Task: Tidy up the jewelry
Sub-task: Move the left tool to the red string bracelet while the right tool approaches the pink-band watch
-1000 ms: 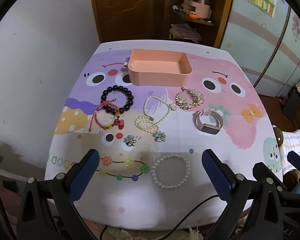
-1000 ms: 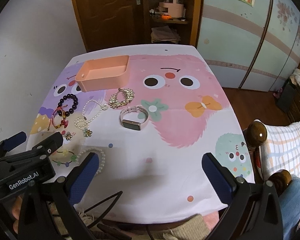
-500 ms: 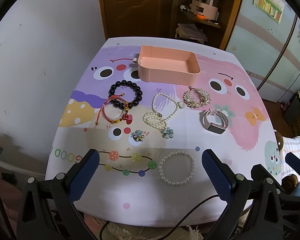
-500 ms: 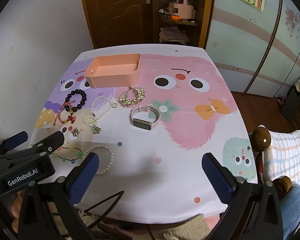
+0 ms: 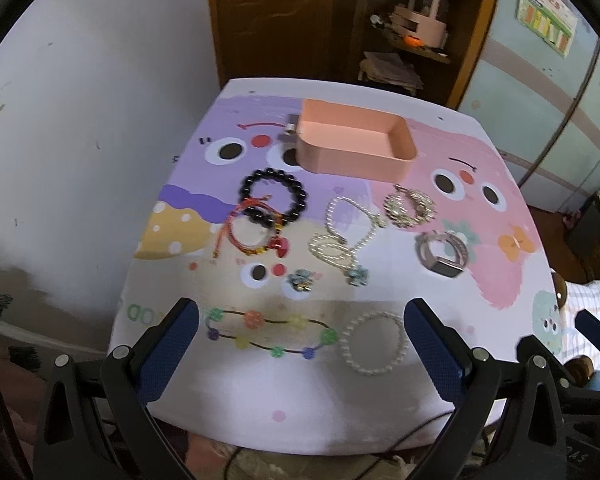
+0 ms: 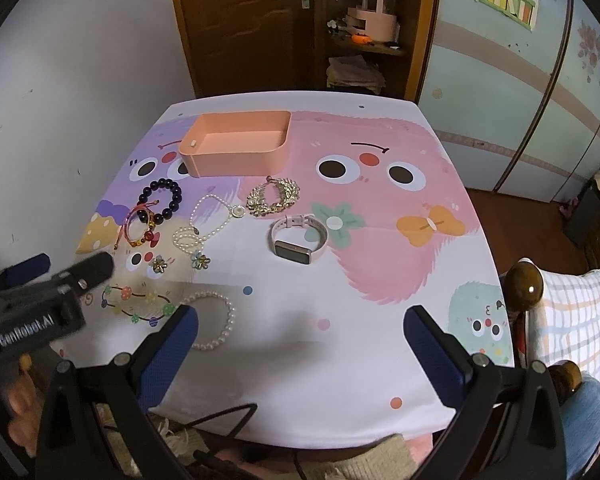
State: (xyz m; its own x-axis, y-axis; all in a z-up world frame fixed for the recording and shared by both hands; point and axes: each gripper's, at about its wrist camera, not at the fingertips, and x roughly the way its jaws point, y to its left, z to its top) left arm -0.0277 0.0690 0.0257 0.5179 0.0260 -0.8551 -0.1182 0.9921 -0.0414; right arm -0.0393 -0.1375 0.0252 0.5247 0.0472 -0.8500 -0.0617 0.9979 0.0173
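An empty pink tray [image 5: 404, 140] [image 6: 236, 160] stands at the far middle of the table. In front of it lie a black bead bracelet [image 5: 274, 199] [image 6: 161, 199], a red cord bracelet [image 5: 252, 232], a pearl necklace [image 5: 340, 236] [image 6: 204, 224], a gold leaf bracelet [image 5: 408, 204] [image 6: 274, 198], a pink watch [image 5: 442, 254] [image 6: 298, 238], two flower pieces [image 5: 300, 280] and a pearl bracelet [image 5: 372, 342] [image 6: 216, 324]. My left gripper [image 5: 300, 356] is open and empty above the near edge. My right gripper [image 6: 300, 356] is open and empty, further right.
The cartoon tablecloth [image 6: 380, 240] covers the table. A white wall is on the left, a brown door and shelf [image 5: 416, 32] behind. A bedpost [image 6: 526, 284] and checked bedding stand at the right. A cable hangs at the near edge.
Both grippers have drawn back and risen a little, so the table looks smaller and further. The jewelry has not moved. Both stay open.
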